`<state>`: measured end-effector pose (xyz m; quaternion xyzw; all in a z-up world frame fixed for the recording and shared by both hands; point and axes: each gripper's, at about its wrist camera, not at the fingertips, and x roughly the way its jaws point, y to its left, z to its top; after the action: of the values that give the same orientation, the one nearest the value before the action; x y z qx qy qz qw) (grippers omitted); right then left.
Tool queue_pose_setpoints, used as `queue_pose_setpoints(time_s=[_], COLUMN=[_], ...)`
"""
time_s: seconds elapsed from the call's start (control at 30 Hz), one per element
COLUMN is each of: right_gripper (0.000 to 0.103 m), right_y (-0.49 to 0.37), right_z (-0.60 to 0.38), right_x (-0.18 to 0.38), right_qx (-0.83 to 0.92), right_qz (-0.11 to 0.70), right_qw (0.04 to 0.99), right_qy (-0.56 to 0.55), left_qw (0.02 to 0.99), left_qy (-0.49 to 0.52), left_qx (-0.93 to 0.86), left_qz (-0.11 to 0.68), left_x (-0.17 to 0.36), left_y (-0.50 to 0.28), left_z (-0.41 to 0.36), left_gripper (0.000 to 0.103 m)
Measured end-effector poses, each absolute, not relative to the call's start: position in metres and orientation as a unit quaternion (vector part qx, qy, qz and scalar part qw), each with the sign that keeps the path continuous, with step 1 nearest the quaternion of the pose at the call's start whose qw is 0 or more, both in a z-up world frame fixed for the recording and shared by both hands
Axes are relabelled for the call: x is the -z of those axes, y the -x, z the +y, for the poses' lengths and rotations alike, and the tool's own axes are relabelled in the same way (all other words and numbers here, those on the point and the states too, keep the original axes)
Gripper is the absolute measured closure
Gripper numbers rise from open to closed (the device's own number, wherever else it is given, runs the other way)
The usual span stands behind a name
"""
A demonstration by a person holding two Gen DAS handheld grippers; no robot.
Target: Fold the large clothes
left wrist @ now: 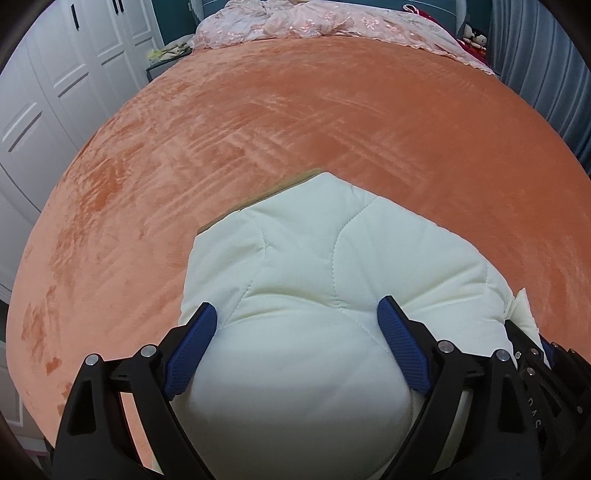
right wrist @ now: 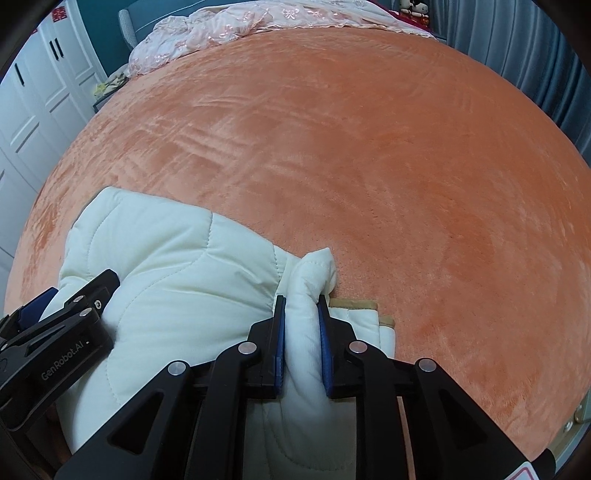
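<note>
My left gripper (left wrist: 297, 314) spread wide around a bulging fold of the cream quilted garment (left wrist: 314, 266), my right gripper (right wrist: 301, 301) pinching a bunched edge of it, garment folded on the orange bedspread (right wrist: 369, 147), pink floral bedding (left wrist: 295, 22) far behind

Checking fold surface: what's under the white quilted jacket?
The white quilted jacket lies on the orange plush bedspread. Tan lining edges peek out beneath its folded layers beside the right gripper. Anything else under the bundle is covered.

Bottom edge cuts off white quilted coat (left wrist: 314, 266)
</note>
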<state>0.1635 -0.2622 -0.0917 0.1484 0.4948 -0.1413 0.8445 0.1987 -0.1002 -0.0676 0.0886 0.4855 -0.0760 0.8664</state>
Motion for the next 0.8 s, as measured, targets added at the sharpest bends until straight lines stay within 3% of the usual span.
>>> queue_pose_setpoints(time_s=[0.8], right_gripper=[0.083], right_y=[-0.165], right_z=[-0.27], right_x=[0.106], right_qx=[0.144], right_qz=[0.469], right_qw=[0.856], right_qy=[-0.165], left_qw=[0.88], left_qy=[-0.104], left_qx=[0.057], left_qz=[0.459], left_x=[0.083], left_y=[-0.201], left_z=[-0.109], left_gripper=[0.014])
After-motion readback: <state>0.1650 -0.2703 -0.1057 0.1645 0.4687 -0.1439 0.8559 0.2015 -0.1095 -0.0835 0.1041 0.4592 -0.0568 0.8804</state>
